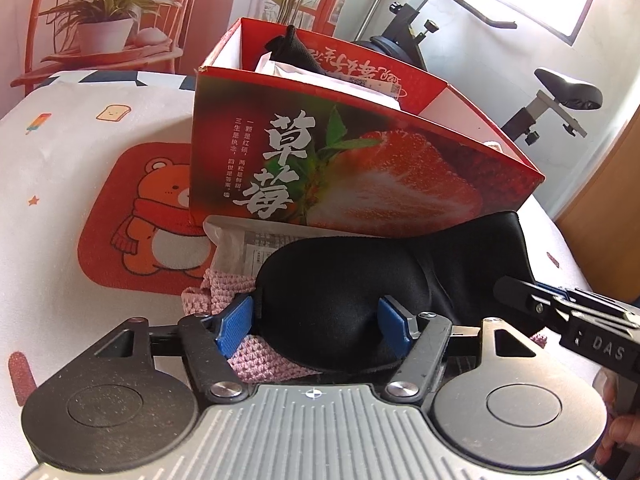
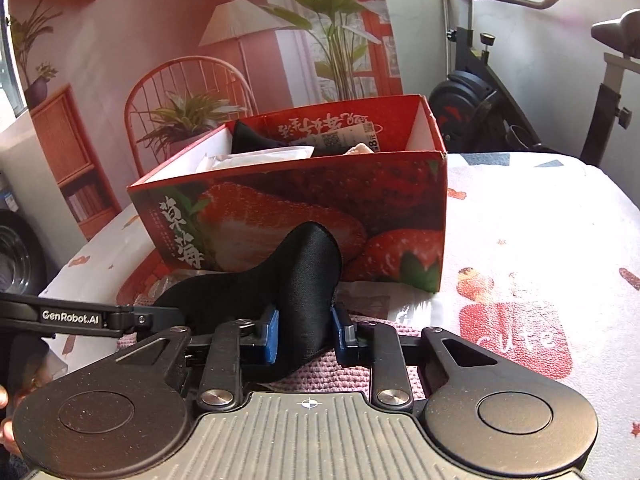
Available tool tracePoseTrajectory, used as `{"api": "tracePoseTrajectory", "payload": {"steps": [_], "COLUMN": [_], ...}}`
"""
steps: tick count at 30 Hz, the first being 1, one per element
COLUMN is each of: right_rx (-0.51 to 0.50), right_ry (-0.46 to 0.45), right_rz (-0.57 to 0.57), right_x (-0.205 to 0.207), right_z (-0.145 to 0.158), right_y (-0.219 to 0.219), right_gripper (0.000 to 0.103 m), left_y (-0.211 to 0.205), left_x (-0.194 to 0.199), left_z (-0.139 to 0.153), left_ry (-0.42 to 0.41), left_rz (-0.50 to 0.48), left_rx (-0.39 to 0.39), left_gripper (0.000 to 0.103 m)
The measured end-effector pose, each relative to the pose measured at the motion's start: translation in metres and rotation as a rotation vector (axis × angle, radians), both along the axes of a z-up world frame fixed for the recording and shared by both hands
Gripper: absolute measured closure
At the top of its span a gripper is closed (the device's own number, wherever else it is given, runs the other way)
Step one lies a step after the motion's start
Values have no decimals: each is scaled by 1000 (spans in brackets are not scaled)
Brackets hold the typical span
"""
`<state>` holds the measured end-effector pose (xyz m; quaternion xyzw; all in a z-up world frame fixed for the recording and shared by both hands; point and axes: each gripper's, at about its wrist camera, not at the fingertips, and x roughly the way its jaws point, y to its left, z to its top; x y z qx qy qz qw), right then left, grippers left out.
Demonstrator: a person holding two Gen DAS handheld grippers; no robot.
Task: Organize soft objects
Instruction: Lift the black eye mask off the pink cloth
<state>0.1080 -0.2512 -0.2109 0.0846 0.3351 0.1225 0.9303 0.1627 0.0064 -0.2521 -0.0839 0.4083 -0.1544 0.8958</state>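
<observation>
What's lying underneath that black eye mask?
Under the black eye mask lies a pink knitted piece, with a clear printed packet behind it. How far either reaches under the mask is covered.

Exercise bike (image 2: 500,92) behind patterned tablecloth (image 2: 540,208)

box (image 1: 360,168): 草莓 | claw arm (image 2: 72,316): GenRobot.AI | tablecloth (image 2: 516,340): cute
</observation>
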Motion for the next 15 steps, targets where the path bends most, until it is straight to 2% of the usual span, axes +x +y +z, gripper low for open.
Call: {"api": "tracePoseTrajectory", "payload": {"steps": [2,6,9,12,15], "right_rx": [-3,-1,0,1,2], "right_ry": [4,4,-1,-6,-12], "right_rz": [2,8,16,23,26], "right_x": [-1,-4,-5,-6,-7], "right_z": [0,2,3,5,7], "right_y": [1,3,4,6,7], "right_gripper": [80,80,80,81,81], "left_y": [-1,5,12,15,15], "left_x": [2,-3,-6,-11,-17], "left_z": [1,4,8,13,21], "left_ry": [6,-5,-15,-44,-84], "left_rz": [5,30,57,67,68], "left_rx": [3,14,-10,-9,-6], "left_gripper": [36,62,75,83,86]}}
